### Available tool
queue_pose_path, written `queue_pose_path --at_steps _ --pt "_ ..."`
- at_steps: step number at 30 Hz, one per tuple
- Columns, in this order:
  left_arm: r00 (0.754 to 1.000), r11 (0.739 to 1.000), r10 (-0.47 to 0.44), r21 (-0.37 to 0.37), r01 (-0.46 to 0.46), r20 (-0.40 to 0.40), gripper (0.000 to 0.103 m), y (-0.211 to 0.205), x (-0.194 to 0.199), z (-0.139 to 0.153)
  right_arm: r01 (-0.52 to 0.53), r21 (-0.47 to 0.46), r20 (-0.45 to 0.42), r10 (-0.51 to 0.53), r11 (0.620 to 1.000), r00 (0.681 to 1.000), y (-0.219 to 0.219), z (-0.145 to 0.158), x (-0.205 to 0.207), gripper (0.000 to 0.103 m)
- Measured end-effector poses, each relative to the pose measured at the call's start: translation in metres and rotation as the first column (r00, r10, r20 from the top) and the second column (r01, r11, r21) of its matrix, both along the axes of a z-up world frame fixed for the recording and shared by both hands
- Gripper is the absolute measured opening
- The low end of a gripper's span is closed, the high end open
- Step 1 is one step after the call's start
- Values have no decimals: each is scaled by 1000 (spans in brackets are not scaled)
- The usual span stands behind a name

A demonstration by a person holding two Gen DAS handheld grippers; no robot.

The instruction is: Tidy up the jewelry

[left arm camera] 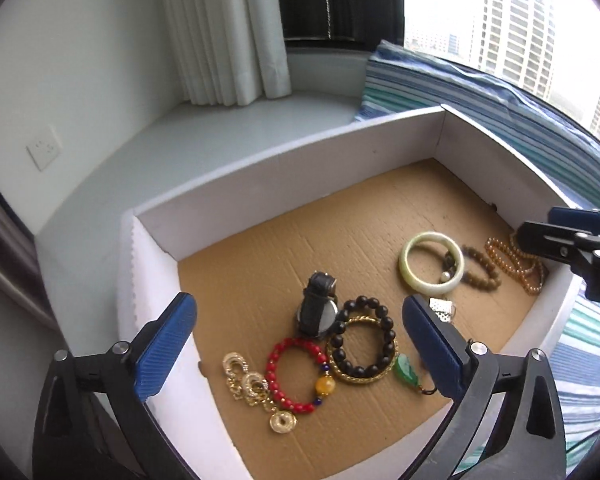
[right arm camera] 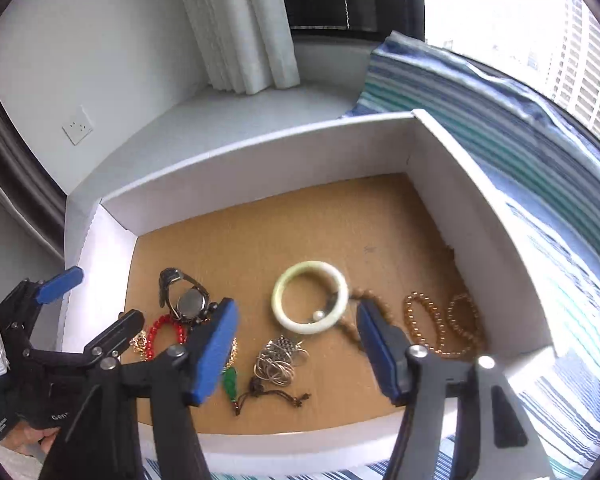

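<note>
A white box (left arm camera: pixel 284 168) with a brown cardboard floor holds the jewelry. In the left wrist view lie a black watch (left arm camera: pixel 316 312), a black bead bracelet (left arm camera: pixel 362 338) on a gold bangle, a red bead bracelet (left arm camera: pixel 296 376), gold charms (left arm camera: pixel 252 388), a green pendant (left arm camera: pixel 406 372), a pale jade bangle (left arm camera: pixel 432 266) and amber bead strands (left arm camera: pixel 516 264). My left gripper (left arm camera: pixel 300 352) is open and empty above the watch and bracelets. My right gripper (right arm camera: pixel 296 348) is open and empty above a silver chain (right arm camera: pixel 278 360), near the jade bangle (right arm camera: pixel 310 296).
The box (right arm camera: pixel 260 160) sits on a blue and green striped cloth (right arm camera: pixel 500 128). A grey window ledge, a white curtain (left arm camera: pixel 220 32) and a wall socket (left arm camera: pixel 44 152) lie behind. The right gripper shows at the left wrist view's right edge (left arm camera: pixel 572 244).
</note>
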State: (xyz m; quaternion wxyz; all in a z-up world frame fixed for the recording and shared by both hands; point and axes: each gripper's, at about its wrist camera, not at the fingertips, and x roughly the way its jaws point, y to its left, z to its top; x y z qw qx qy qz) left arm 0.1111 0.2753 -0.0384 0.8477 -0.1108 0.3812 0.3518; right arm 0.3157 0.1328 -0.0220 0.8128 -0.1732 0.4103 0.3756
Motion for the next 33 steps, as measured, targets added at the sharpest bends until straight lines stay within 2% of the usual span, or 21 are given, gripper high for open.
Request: queue_pose_path --at_steps 2,4,10,18,28,33 --pt "998 996 59 73 -59 -2 102 -12 -8 9 5 -3 53 -5 1000 999 -22 13 -13 75" --pt "997 993 76 94 -78 19 102 -22 -18 18 3 -4 97 -3 1000 995 -36 21 -28 78" --pt "996 996 86 -37 -85 37 102 -25 -42 35 -9 -28 152 13 1000 988 -39 30 -52 79" --pt "991 993 117 -37 -114 72 102 -26 -57 49 -12 -67 194 25 998 981 -24 27 -65 79" --pt "987 989 138 -57 -134 78 102 -22 -62 41 -9 -84 207 26 996 978 -17 20 -71 79" --pt "987 990 140 -33 -138 81 102 -25 -62 42 -9 -77 205 25 997 979 -17 21 -71 79"
